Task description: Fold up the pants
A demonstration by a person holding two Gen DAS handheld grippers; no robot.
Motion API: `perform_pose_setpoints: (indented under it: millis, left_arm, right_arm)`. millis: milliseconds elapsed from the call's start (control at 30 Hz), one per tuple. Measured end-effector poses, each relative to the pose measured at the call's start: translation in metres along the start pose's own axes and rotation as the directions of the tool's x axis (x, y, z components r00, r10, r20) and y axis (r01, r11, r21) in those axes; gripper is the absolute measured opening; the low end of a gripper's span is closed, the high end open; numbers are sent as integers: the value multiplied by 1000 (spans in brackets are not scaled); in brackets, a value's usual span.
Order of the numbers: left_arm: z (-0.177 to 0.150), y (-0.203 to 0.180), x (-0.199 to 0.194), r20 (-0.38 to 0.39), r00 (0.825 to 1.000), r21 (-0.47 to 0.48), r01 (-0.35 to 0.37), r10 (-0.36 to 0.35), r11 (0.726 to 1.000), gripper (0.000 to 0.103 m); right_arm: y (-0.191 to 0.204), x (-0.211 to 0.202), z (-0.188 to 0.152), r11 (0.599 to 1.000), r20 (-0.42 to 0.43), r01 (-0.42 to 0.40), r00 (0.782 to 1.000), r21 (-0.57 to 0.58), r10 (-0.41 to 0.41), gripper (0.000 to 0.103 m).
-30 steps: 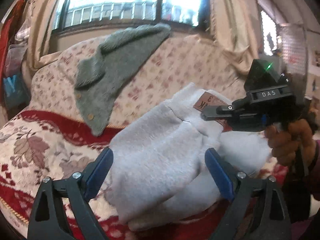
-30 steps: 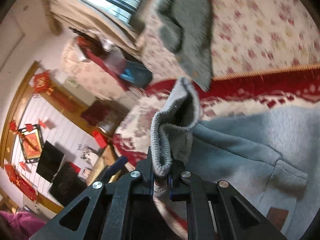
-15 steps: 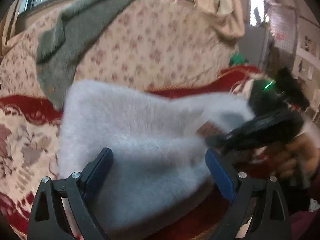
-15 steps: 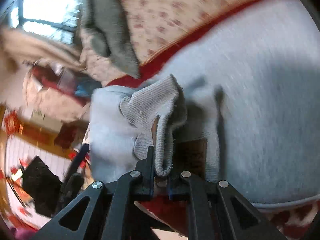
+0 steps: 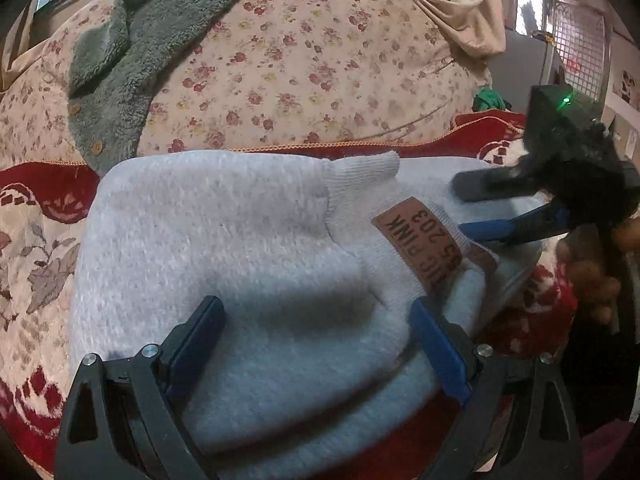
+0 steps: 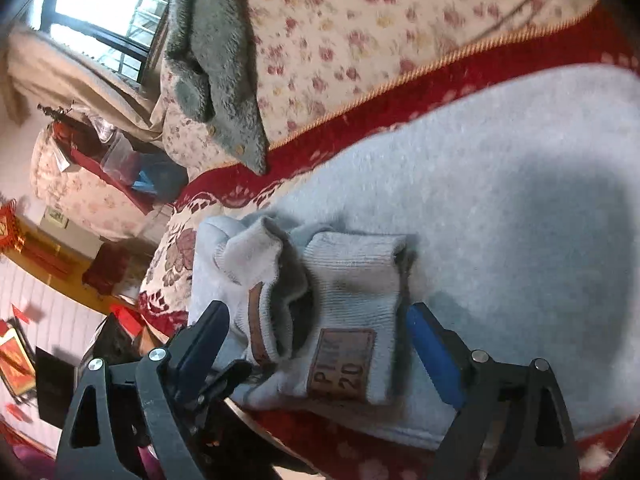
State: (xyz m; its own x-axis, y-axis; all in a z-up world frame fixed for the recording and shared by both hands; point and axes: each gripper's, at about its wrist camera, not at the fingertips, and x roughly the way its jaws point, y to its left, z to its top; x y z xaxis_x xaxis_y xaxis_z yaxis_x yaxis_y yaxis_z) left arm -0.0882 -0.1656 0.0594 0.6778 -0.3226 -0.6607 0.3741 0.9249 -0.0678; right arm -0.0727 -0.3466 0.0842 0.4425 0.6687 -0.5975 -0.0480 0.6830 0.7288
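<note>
Sofa (image 5: 312,60): floral backrest, red patterned seat cover (image 6: 552,48). Grey fleece garment (image 5: 120,64) draped over the backrest's top edge, not part of the job.

Pants (image 5: 224,248): light grey sweatpants, bundled flat on the seat near its front edge, ribbed waistband and brown patch (image 5: 424,240) on top at the right end.

Left claw (image 5: 316,344): jaws wide, straddling the bundle's near edge, gripping nothing. Right claw (image 6: 316,344): also spread apart, over the waistband, holding nothing.

Risk: top layer looks loosely piled, waistband puckered. Unpinned, thick fleece could spring back and unfold, or slide off the front edge if nudged.
</note>
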Motion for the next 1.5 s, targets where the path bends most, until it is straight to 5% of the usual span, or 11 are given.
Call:
perform_pose_setpoints:
  millis: [167, 433, 567, 600, 633, 667, 733, 1000, 1233, 1367, 1500]
  left_arm:
    - [3, 1, -5, 8, 1000, -9, 19, -19, 1000, 93]
    - [6, -4, -22, -1, 997, 53, 79, -79, 995, 95]
    - [6, -6, -20, 1, 999, 46, 44, -44, 998, 95]
    - [7, -6, -20, 2, 999, 42, 39, -39, 998, 95]
    - [7, -6, -20, 5, 1000, 42, 31, -31, 999, 95]
    - [8, -8, -21, 10, 1000, 45, 20, -20, 999, 95]
    - [8, -11, -22, 15, 1000, 64, 6, -7, 998, 95]
    - [18, -23, -24, 85, 996, 100, -32, 23, 994, 95]
    - [34, -23, 2, 114, 987, 102, -129, 117, 986, 94]
    - [36, -15, 21, 56, 992, 92, -114, 109, 989, 34]
    - [36, 1, 18, 50, 998, 26, -49, 48, 998, 24]
  right_arm:
    - [15, 20, 6, 999, -24, 13, 1000, -53, -15, 88]
    - [36, -30, 5, 985, -2, -71, 997, -155, 71, 89]
    - [54, 0, 9, 983, -67, -70, 996, -172, 59, 88]
    - [54, 14, 10, 984, -95, -48, 995, -171, 32, 78]
    - [57, 31, 10, 982, -132, -41, 991, -187, 16, 46]
    - [58, 40, 10, 980, -153, -38, 988, -196, 7, 31]
    - [64, 44, 11, 977, -172, -110, 982, -185, 78, 15]
    - [88, 18, 34, 949, -109, -294, 953, -113, 283, 11]
    - [88, 22, 36, 947, -99, -319, 944, -42, 314, 11]
    - [82, 28, 33, 962, -108, -273, 957, -22, 270, 16]
    - [59, 3, 26, 981, -41, -192, 981, -23, 191, 18]
